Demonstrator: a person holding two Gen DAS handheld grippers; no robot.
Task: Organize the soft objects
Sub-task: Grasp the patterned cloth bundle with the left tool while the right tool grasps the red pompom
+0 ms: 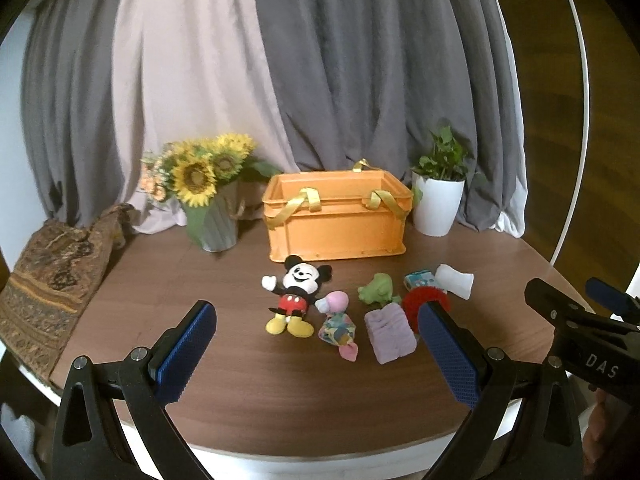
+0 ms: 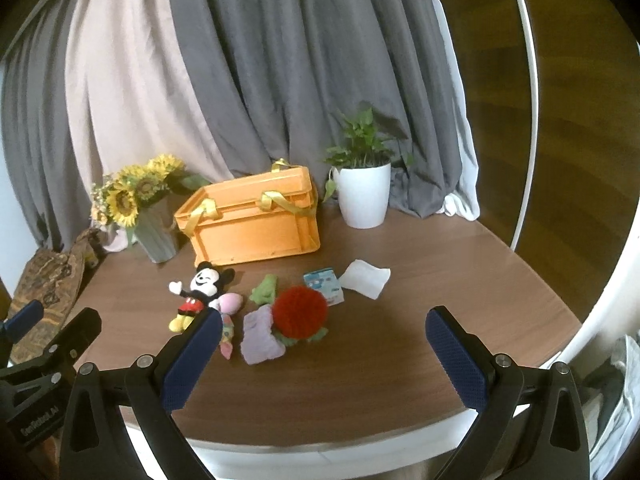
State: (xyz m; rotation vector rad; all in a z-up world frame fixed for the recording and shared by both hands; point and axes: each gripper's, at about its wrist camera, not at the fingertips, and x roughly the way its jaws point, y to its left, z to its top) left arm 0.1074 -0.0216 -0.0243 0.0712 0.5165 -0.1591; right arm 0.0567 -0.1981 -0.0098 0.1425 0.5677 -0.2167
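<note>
Jaws of both grippers stand apart, empty; we should close the left gripper [image 1: 316, 350] on the mouse doll [image 1: 294, 296], then carry it to the orange crate [image 1: 336, 216].

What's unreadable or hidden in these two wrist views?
- Orange crate floor: both views, hidden by its near wall.
- Red spiky ball: left wrist view, half hidden behind a blue pad of the left gripper.
- Small printed box: both views, print too small to read.
- Pink-headed cloth doll: right wrist view, partly hidden behind the right gripper.
</note>
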